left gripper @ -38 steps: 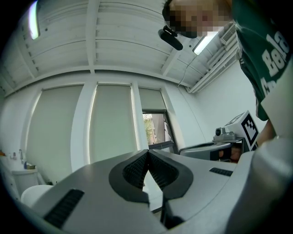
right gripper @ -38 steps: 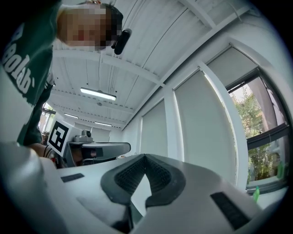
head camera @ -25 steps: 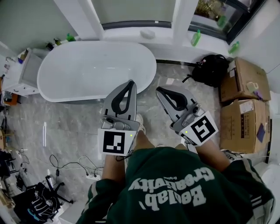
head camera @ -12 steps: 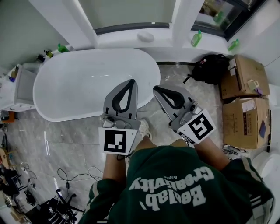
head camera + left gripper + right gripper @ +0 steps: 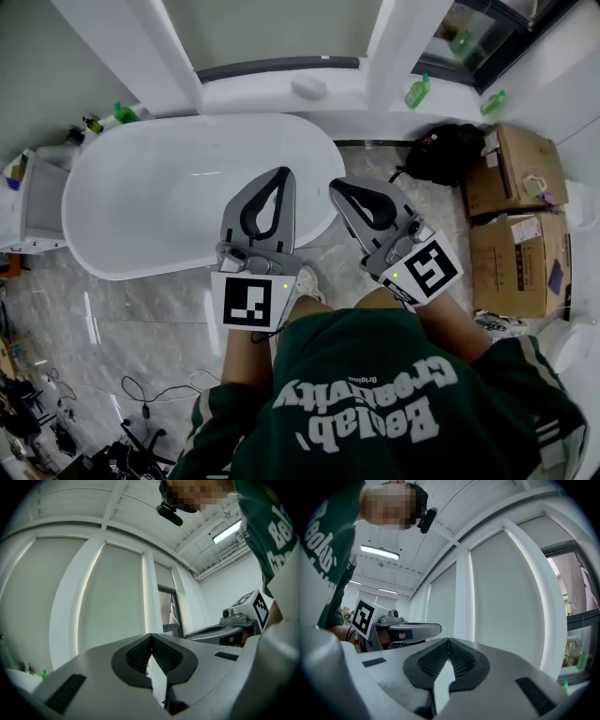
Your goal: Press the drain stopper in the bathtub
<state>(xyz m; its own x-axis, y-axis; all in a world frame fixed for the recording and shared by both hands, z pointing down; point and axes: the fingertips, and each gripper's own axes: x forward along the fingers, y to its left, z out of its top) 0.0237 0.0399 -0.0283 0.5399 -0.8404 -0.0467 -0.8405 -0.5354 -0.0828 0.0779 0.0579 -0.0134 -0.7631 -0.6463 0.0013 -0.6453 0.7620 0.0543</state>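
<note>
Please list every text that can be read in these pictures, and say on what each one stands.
"Beelab": large white print on the green shirt, upside down in the head view.
"Creativity": same shirt, the neighbouring row.
Small print beside it, and labels on the cardboard boxes: too small to read.
Marker cubes: patterns only, no words.

White lettering on the front of a person's green sweatshirt [image 5: 375, 403], upside down to the head camera, reads roughly "Beelab Creativity", with a small word like "Original" between the lines. Black-and-white square code markers sit on the left hand-held gripper [image 5: 279, 178] and the right hand-held gripper [image 5: 342, 194]. Labels on the cardboard boxes [image 5: 511, 169] are too small to read.
</note>
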